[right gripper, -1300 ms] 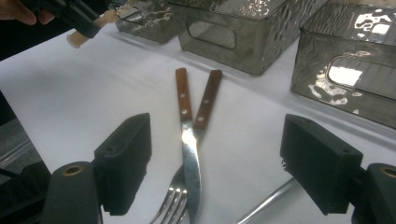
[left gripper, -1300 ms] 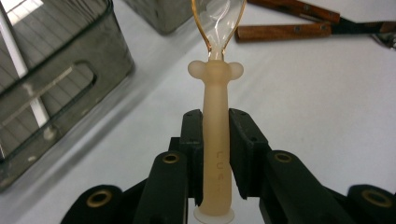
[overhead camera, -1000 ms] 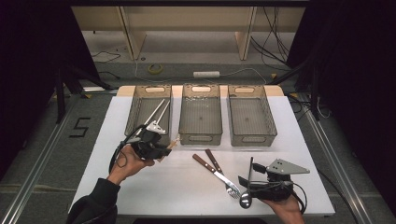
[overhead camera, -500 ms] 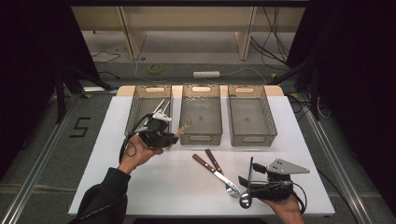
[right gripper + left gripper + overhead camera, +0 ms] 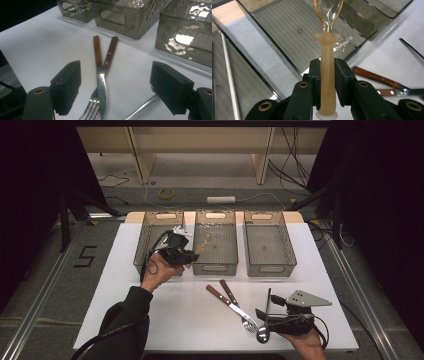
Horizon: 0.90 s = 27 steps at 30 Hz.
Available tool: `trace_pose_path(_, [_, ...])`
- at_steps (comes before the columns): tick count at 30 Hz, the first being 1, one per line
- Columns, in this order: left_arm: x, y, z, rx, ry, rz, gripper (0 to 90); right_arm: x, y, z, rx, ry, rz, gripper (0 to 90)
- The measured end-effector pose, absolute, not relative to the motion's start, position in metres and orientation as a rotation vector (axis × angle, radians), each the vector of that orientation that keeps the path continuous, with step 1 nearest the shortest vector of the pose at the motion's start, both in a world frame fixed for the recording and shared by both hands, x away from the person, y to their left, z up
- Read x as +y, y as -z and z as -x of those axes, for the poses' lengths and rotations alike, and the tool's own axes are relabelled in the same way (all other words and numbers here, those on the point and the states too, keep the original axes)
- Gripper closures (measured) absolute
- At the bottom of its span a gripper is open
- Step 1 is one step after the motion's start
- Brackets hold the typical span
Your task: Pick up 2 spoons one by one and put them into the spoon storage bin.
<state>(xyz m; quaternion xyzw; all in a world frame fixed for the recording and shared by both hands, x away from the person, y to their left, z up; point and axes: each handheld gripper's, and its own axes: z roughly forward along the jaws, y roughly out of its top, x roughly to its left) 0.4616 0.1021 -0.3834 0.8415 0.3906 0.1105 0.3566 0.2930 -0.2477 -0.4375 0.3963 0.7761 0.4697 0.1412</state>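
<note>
My left gripper point(image 5: 187, 254) is shut on the pale handle of a translucent plastic spoon point(image 5: 327, 57). The spoon point(image 5: 202, 243) reaches out above the left part of the middle bin point(image 5: 215, 265), its clear amber-rimmed bowl pointing away from me. In the left gripper view my left gripper point(image 5: 328, 72) clamps the handle from both sides. My right gripper point(image 5: 263, 313) rests at the front right of the table; its jaws point(image 5: 118, 87) stand wide open with nothing gripped. Just ahead of them lie a wood-handled knife point(image 5: 99, 72) crossed over a wood-handled fork point(image 5: 109, 55).
Three clear grey bins stand in a row at the back: left bin point(image 5: 142, 245), middle, right bin point(image 5: 266, 265). A thin white stick point(image 5: 228, 75) lies in the left bin. A metal spoon point(image 5: 263, 332) lies by my right gripper. The white table point(image 5: 190, 320) has free room in front.
My left hand has carried the plastic spoon up and to the right, from the left bin's front toward the middle bin. The right gripper, knife, fork and metal spoon have not moved.
</note>
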Motion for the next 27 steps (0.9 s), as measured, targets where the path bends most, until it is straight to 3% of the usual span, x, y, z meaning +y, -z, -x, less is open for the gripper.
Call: trace_pose_path(27, [0.077, 0.388, -0.504, 1.092, -0.296, -2.089, 76.0, -0.249, 0.438, -0.294, 2.242, -1.362, -1.145, 26.0])
